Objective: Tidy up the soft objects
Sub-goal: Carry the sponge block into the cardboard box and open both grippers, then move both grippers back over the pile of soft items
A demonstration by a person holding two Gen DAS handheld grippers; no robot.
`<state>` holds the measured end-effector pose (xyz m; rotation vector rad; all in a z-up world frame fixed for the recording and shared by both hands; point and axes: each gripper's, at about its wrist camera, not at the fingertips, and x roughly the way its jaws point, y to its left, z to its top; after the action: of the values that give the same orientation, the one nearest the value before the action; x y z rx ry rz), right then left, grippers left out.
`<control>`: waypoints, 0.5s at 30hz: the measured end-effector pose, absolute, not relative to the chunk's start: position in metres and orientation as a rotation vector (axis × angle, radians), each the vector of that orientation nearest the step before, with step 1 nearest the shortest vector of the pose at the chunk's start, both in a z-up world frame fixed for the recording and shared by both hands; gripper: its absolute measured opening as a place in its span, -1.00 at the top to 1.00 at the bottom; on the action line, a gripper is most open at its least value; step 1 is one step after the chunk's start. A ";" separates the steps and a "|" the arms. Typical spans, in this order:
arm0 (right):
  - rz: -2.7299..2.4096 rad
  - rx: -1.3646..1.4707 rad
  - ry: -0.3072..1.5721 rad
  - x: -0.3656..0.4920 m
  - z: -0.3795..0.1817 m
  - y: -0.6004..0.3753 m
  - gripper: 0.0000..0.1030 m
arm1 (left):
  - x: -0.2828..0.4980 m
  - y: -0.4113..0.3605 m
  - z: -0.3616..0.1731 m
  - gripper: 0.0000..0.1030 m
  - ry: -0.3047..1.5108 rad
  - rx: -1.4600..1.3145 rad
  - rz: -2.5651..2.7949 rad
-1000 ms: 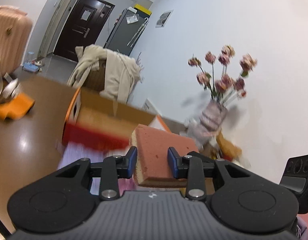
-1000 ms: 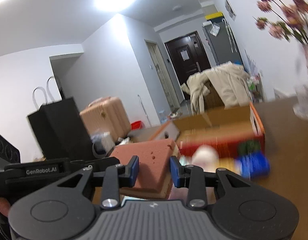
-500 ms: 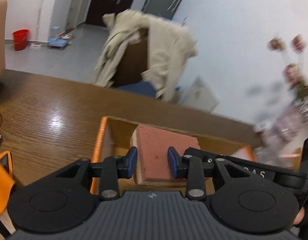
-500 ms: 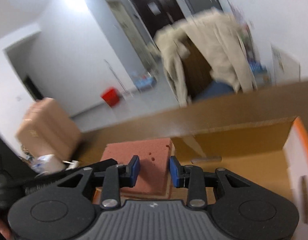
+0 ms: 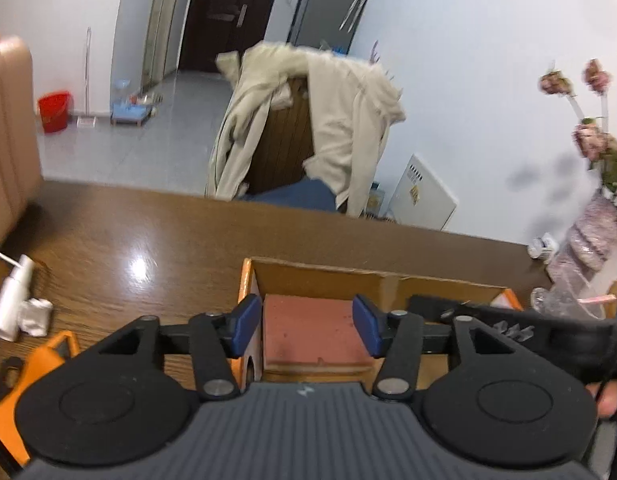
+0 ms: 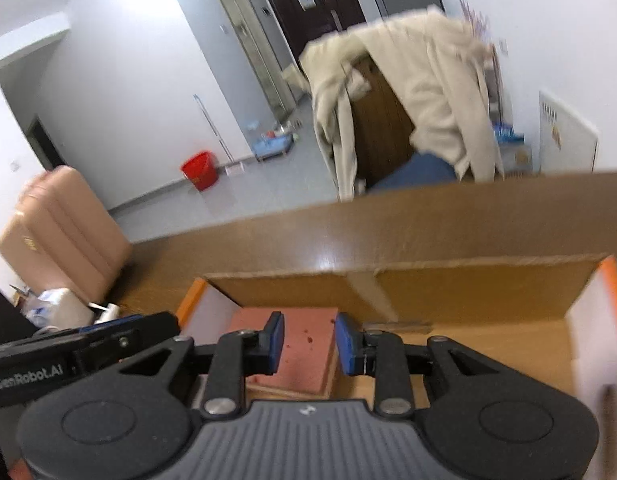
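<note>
A reddish sponge with a yellow underside lies in the left corner of an orange cardboard box on the brown table. My left gripper hangs over it; its jaws are opening, the sponge sits between the blue pads, and a gap shows at the left pad. In the right wrist view my right gripper is shut on a reddish sponge in the same corner of the box. That sponge bulges out past the left pad. Whether both views show the same sponge I cannot tell.
A white spray bottle and an orange object lie on the table left of the box. A vase of pink flowers stands to the right. A chair draped with a beige coat stands behind the table, and a tan suitcase to the left.
Both grippers swung across the table with a sponge and came down into the box's left corner. The left jaws have spread off the sponge. The right jaws stay closed on theirs.
</note>
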<state>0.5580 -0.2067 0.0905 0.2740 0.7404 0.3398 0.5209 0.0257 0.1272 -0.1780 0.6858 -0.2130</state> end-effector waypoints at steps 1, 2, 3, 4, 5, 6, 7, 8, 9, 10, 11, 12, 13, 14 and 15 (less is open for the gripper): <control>0.338 0.269 0.716 0.545 0.104 -0.213 0.40 | 0.510 0.025 0.137 -0.19 0.666 -0.169 -0.217; 0.336 0.266 0.693 0.532 0.116 -0.220 0.39 | 0.494 0.025 0.148 -0.30 0.641 -0.158 -0.220; 0.337 0.262 0.672 0.518 0.128 -0.228 0.38 | 0.483 0.023 0.157 -0.40 0.622 -0.144 -0.223; 0.340 0.255 0.649 0.501 0.141 -0.235 0.34 | 0.469 0.022 0.166 -0.43 0.603 -0.128 -0.229; 0.343 0.249 0.629 0.488 0.151 -0.242 0.32 | 0.452 0.020 0.176 -0.49 0.582 -0.111 -0.237; 0.344 0.239 0.604 0.470 0.161 -0.250 0.27 | 0.440 0.018 0.183 -0.56 0.566 -0.101 -0.244; 0.345 0.227 0.585 0.454 0.169 -0.257 0.22 | 0.426 0.016 0.189 -0.60 0.550 -0.093 -0.249; 0.347 0.216 0.571 0.441 0.175 -0.263 0.22 | 0.411 0.015 0.196 -0.64 0.534 -0.088 -0.254; 0.347 0.208 0.556 0.425 0.180 -0.269 0.22 | 0.394 0.012 0.202 -0.67 0.519 -0.082 -0.262; 0.347 0.205 0.541 0.409 0.185 -0.276 0.22 | 0.381 0.010 0.206 -0.68 0.506 -0.078 -0.269; 0.348 0.203 0.527 0.394 0.188 -0.282 0.21 | 0.367 0.008 0.209 -0.71 0.492 -0.075 -0.273; 0.349 0.200 0.513 0.379 0.192 -0.288 0.19 | 0.352 0.006 0.212 -0.74 0.479 -0.073 -0.275; 0.348 0.196 0.497 0.362 0.193 -0.294 0.14 | 0.337 0.005 0.213 -0.76 0.466 -0.073 -0.273; 0.349 0.191 0.480 0.345 0.194 -0.299 0.12 | 0.323 0.004 0.213 -0.79 0.452 -0.069 -0.274; 0.353 0.186 0.462 0.326 0.193 -0.303 0.10 | 0.305 0.003 0.211 -0.82 0.436 -0.063 -0.272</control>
<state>0.3255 -0.3029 0.1933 0.1856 0.4616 0.3532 0.3050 0.0028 0.2113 -0.0627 0.4364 -0.2721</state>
